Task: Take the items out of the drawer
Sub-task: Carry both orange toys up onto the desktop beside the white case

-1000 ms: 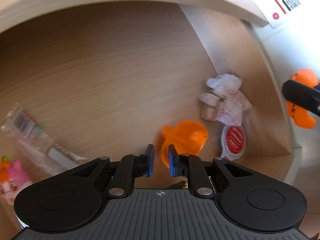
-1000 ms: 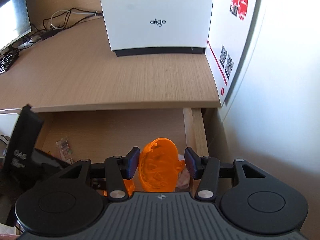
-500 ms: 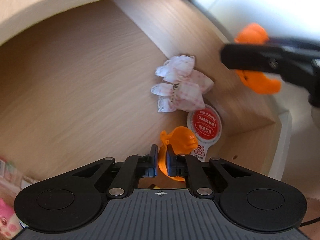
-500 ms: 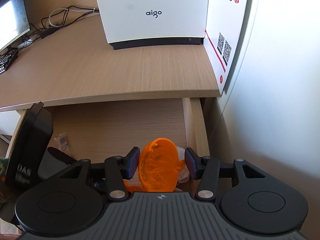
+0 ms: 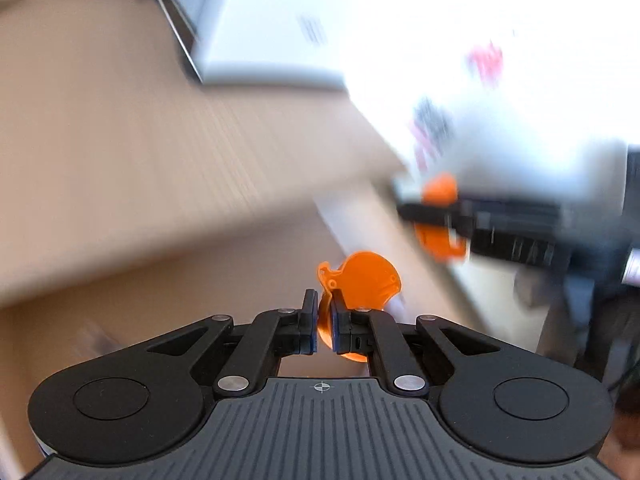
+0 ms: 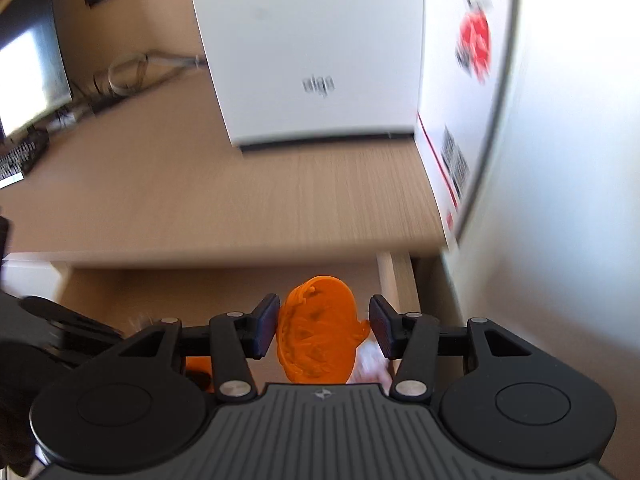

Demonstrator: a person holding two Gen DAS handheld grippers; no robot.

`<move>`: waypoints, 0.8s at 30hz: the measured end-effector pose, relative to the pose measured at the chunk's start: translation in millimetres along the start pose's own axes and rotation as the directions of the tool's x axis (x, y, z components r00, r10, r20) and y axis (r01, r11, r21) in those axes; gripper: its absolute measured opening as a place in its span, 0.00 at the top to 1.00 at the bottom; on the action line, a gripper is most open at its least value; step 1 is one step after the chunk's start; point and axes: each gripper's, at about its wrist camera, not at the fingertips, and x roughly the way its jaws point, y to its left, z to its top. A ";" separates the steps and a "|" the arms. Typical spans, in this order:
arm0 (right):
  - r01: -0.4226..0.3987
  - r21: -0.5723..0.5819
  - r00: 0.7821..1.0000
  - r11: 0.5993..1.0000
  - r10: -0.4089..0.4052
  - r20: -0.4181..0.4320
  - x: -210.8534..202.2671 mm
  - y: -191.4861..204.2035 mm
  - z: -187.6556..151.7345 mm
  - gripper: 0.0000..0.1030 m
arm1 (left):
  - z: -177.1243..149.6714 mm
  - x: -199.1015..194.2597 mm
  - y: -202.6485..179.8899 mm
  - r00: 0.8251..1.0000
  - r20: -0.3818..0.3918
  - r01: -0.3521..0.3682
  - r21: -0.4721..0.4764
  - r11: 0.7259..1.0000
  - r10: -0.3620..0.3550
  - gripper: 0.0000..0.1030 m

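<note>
While the left gripper (image 5: pixel 323 318) pinches a flat orange piece (image 5: pixel 362 280), only the right gripper (image 6: pixel 324 330) view shows its orange pumpkin basket (image 6: pixel 316 330) clamped.

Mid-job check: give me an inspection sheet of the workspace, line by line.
Surface: wooden desk, drawer open below its edge.
Job's things: orange piece in left tool; orange pumpkin in right tool.
Clutter: pale wrapper under the pumpkin, blurred.
Grippers: left tool shut on the piece; right tool around the pumpkin.
Cables: coil on the desk.
Surroundings: white case, monitor, keyboard, wall.
</note>
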 end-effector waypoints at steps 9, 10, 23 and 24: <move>-0.018 -0.098 0.992 0.995 0.030 0.119 44.7 43.3 75.4 0.52 | 72.3 3.8 56.1 0.969 0.124 -0.193 -0.146 0.970 0.212 0.92; -0.013 -0.112 0.993 0.994 0.026 0.117 53.3 47.7 81.3 0.52 | 74.9 12.3 59.9 0.968 0.119 -0.202 -0.160 0.966 0.222 0.92; 0.016 -0.188 0.999 0.982 -0.009 0.035 131.3 59.4 94.5 0.52 | 85.2 48.7 82.1 0.966 0.099 -0.224 -0.155 0.962 0.240 0.91; 0.015 -0.186 0.999 0.982 -0.009 0.034 133.6 59.8 94.0 0.52 | 85.8 49.4 81.9 0.966 0.098 -0.225 -0.147 0.963 0.240 0.91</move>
